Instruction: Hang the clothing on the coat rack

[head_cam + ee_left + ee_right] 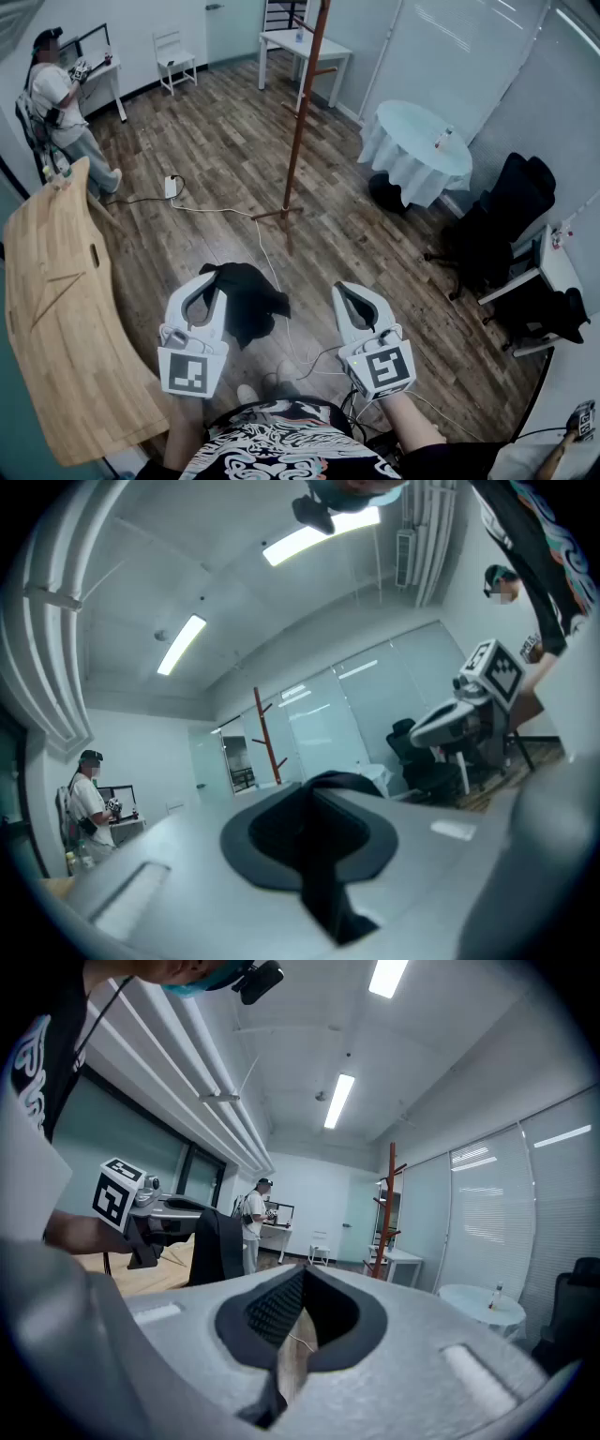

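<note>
Got the garment (246, 302) clamped in the left gripper (210, 274), black cloth bunched between the pads and drooping off to the right of the jaws, above the floor (216, 141). Shows in the left gripper view as a dark strip wedged down the closed slot. Hanging in mid-air, well short of any peg. Right gripper (349, 291) alongside, clenched on nothing, jaws meeting with only a sliver of floor showing through. Level with the left, a gap between the two. Straight ahead and well apart, the red-brown rack (302, 112), upright on its foot. Cable (220, 212) trailing across the floor past that foot. Off to the left, a wooden board (56, 309). Off to the right, a round table (417, 155) under white cloth, black chairs (497, 225) beyond it. In the far corner, a person (56, 103) standing at a desk (103, 80)
</note>
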`<move>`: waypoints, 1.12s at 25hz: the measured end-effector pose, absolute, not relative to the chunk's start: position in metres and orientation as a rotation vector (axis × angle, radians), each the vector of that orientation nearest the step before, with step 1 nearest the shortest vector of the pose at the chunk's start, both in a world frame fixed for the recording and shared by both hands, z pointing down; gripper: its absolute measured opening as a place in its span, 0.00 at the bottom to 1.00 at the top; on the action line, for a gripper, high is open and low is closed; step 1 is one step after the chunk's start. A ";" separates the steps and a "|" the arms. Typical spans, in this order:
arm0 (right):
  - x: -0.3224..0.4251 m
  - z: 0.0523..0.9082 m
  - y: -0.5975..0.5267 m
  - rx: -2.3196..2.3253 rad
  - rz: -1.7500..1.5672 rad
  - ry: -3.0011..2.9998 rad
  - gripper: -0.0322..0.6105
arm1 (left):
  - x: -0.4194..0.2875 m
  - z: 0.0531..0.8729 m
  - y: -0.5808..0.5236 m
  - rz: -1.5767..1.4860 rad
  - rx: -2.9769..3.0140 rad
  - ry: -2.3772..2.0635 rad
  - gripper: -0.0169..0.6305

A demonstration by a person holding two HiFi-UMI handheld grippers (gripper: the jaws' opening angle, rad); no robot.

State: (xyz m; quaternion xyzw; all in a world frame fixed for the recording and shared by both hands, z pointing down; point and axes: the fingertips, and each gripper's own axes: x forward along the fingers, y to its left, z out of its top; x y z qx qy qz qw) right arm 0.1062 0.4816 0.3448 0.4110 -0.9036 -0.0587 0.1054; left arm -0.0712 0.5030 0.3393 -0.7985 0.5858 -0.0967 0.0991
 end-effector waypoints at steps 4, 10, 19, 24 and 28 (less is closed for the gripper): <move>0.114 0.341 0.471 1.268 -0.150 -2.630 0.05 | -0.069 0.336 0.498 -0.266 -2.367 1.733 0.05; 0.112 0.345 0.466 1.205 -0.157 -2.666 0.05 | -0.069 0.335 0.493 -0.289 -2.347 1.747 0.05; 0.117 0.345 0.446 1.188 -0.148 -2.706 0.05 | -0.061 0.331 0.476 -0.286 -2.336 1.749 0.05; 0.131 0.345 0.426 1.184 -0.139 -2.716 0.05 | -0.046 0.327 0.457 -0.296 -2.330 1.737 0.05; 0.148 0.347 0.408 1.181 -0.131 -2.739 0.05 | -0.029 0.325 0.439 -0.301 -2.315 1.721 0.05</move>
